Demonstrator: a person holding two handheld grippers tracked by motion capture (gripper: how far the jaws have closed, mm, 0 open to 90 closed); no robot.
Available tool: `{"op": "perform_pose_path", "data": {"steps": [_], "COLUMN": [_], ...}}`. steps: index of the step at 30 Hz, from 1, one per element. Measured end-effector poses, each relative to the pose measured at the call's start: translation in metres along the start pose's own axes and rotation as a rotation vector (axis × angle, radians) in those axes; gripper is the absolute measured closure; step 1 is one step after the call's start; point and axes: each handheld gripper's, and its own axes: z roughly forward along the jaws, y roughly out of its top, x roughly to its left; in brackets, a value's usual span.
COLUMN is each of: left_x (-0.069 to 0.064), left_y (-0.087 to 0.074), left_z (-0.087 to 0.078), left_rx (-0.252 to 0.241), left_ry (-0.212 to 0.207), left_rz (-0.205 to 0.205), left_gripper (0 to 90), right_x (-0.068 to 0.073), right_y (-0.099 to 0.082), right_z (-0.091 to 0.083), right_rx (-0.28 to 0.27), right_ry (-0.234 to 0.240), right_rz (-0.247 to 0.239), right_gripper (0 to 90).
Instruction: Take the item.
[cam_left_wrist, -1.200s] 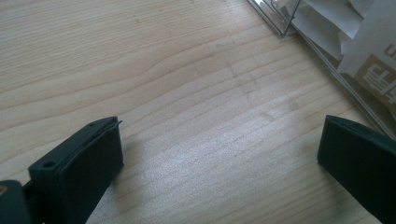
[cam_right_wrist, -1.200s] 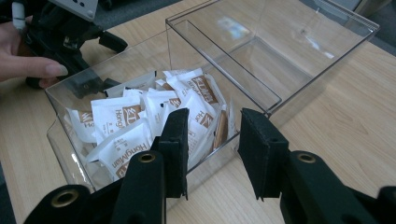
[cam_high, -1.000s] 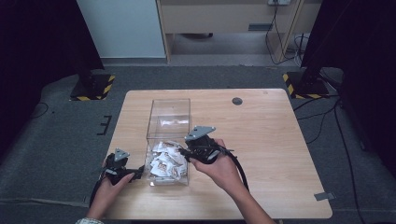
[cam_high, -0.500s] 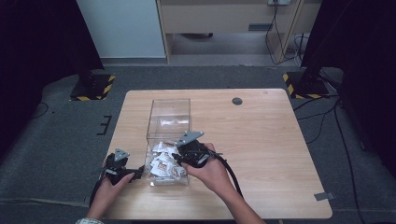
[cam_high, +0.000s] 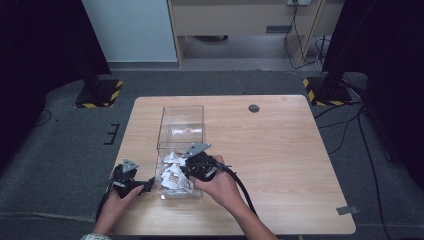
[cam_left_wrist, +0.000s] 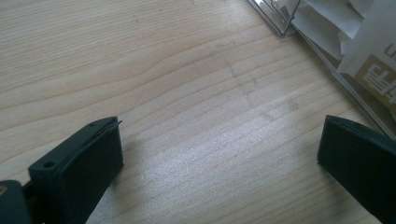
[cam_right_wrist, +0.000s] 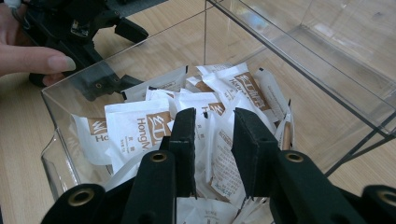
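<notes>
Pick just starting: right gripper (cam_right_wrist: 212, 140) is down inside the clear box (cam_high: 200, 112) near the tabletop's near-left edge. Its jaws have just been closing around one upright sachet (cam_right_wrist: 223, 161), no firm pinch evident. Nothing lifted out yet. Sachets are white with brown print, piled loose. Left gripper (cam_left_wrist: 219, 154) spread wide over bare wood beside the box.

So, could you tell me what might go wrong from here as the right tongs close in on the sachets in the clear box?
1. The right tongs have just been closing among packed, overlapping sachets; they could pinch several at once, or only a corner that slips out.
2. The clear box looks light and thin-walled; the left tongs rest open on the table beside it, not holding it, so a lift might drag or tip it.
</notes>
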Motion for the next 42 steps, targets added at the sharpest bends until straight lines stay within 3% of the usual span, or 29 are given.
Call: {"op": "perform_pose_path", "data": {"steps": [26,30,42], "left_x": [0.000,0.000,0.000], "left_y": [0.000,0.000,0.000], "left_z": [0.000,0.000,0.000], "left_rx": [0.001,0.001,0.001], "left_ry": [-0.002,-0.002,-0.002], "left_rz": [0.003,0.003,0.003], "left_gripper": [0.0,0.0,0.0], "right_x": [0.002,0.002,0.002], "right_y": [-0.005,-0.005,0.000], "right_z": [0.016,0.017,0.003], "right_rx": [0.065,0.075,0.021], "right_ry": [-0.020,-0.017,-0.006], "right_rz": [-0.002,-0.005,-0.012], "right_gripper": [73.7,83.8,88.9]}}
